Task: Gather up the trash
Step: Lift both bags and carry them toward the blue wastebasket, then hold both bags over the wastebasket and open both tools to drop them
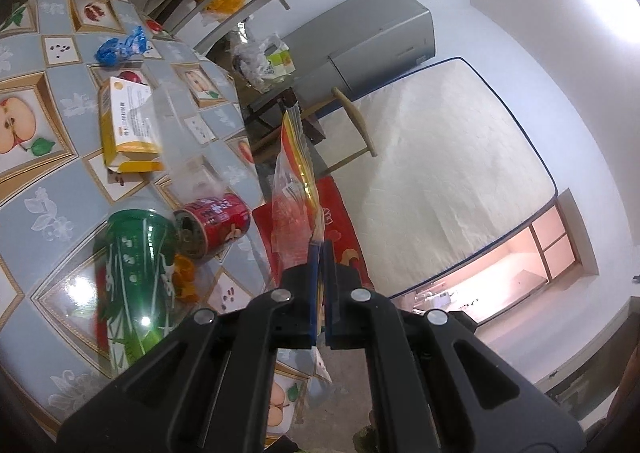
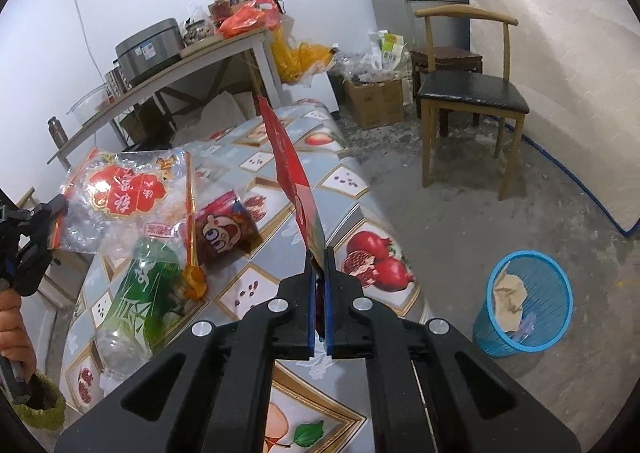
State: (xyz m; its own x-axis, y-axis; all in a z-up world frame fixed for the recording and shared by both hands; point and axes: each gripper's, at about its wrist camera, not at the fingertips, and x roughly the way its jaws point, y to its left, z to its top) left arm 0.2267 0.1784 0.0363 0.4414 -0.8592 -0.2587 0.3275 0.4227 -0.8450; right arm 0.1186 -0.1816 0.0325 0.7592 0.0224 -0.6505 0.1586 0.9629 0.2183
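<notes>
The tablecloth (image 2: 360,189) looks like glossy, smooth plastic. The clear wrapper (image 2: 120,189) is crinkly, shiny plastic film, and the green bottle (image 1: 132,277) is glossy plastic. The basket (image 2: 524,305) is ribbed blue plastic on a rough, matt floor (image 2: 500,221).

Bright indoor light, blown-out glare top right, fisheye-warped edges, dark vignetted corners

Left gripper (image 1: 319,249) jaws closed together, pointing slightly below level. Right gripper (image 2: 319,257) jaws also closed, pitched more steeply downward. Bare hand (image 2: 14,327) on left gripper's handle; its cuff looks green, possibly a sleeve.
</notes>
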